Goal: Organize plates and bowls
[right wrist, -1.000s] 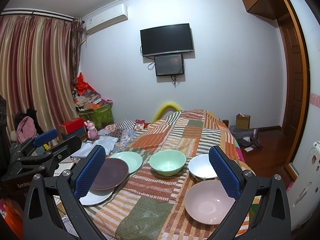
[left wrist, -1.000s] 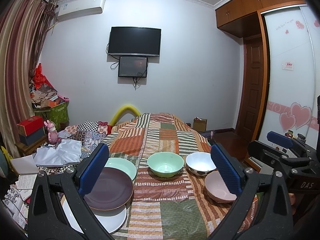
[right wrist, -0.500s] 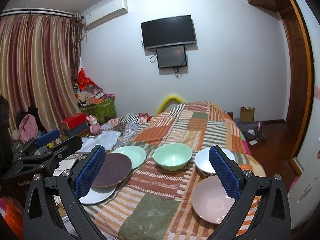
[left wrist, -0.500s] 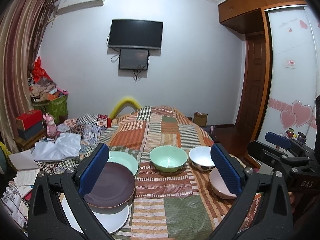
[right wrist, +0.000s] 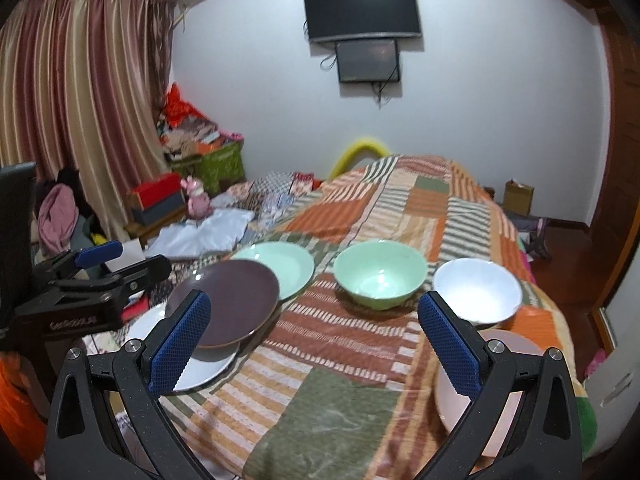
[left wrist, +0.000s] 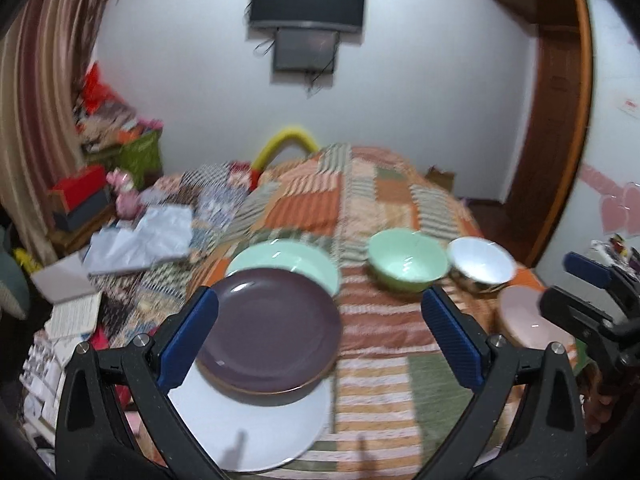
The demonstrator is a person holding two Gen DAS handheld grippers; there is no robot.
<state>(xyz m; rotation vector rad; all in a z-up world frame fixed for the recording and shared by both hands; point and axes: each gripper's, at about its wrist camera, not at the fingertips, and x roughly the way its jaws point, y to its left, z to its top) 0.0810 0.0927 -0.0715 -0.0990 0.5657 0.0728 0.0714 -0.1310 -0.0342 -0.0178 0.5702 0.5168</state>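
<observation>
On a striped patchwork bedspread (right wrist: 332,364) lie a purple plate (left wrist: 272,330) overlapping a white plate (left wrist: 256,428) and a mint plate (left wrist: 288,258). To their right stand a mint bowl (left wrist: 406,260), a white bowl (left wrist: 480,264) and a pink bowl (left wrist: 528,318). They also show in the right wrist view: purple plate (right wrist: 226,302), mint bowl (right wrist: 380,274), white bowl (right wrist: 478,288), pink bowl (right wrist: 500,392). My left gripper (left wrist: 320,340) is open and empty just above the purple plate's near side. My right gripper (right wrist: 314,344) is open and empty before the bowls.
Clutter lies left of the bed: white cloth (left wrist: 140,236), papers (left wrist: 72,308), red box (right wrist: 156,192), pink toy (right wrist: 196,200), green bin (right wrist: 220,164). Curtains (right wrist: 80,112) hang left. A television (right wrist: 362,10) is on the far wall. A wooden door (left wrist: 552,120) stands right.
Both grippers have moved forward and tilted down toward the dishes. The left gripper has swung left over the purple plate. Both stay open.
</observation>
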